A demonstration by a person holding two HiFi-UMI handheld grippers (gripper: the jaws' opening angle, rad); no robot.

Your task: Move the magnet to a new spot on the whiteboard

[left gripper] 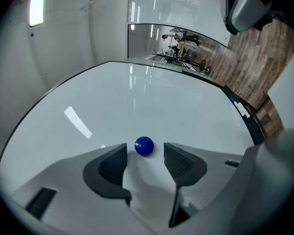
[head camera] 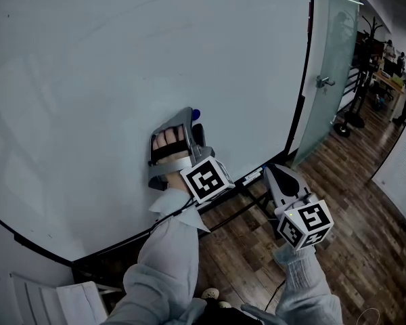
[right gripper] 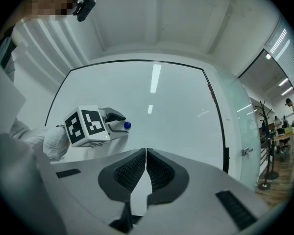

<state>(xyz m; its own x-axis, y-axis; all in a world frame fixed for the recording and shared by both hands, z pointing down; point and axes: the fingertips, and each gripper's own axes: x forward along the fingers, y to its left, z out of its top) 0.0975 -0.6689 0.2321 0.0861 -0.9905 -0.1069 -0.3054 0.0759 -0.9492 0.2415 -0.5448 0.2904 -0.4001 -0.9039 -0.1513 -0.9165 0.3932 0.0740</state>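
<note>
My left gripper [left gripper: 144,156] has its jaws wide apart, gripping nothing. The small round blue magnet [left gripper: 144,146] sticks to the glossy white whiteboard [left gripper: 137,106] just ahead of my ribbed dark fingertips [left gripper: 112,165], centred in the gap and touching neither pad. My right gripper [right gripper: 146,153] hangs well apart from it, jaws pressed together, empty.

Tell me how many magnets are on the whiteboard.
1. The blue magnet sits on the whiteboard, between the tips of the left gripper's open jaws, touched by neither. The gripper could hide more.
</note>
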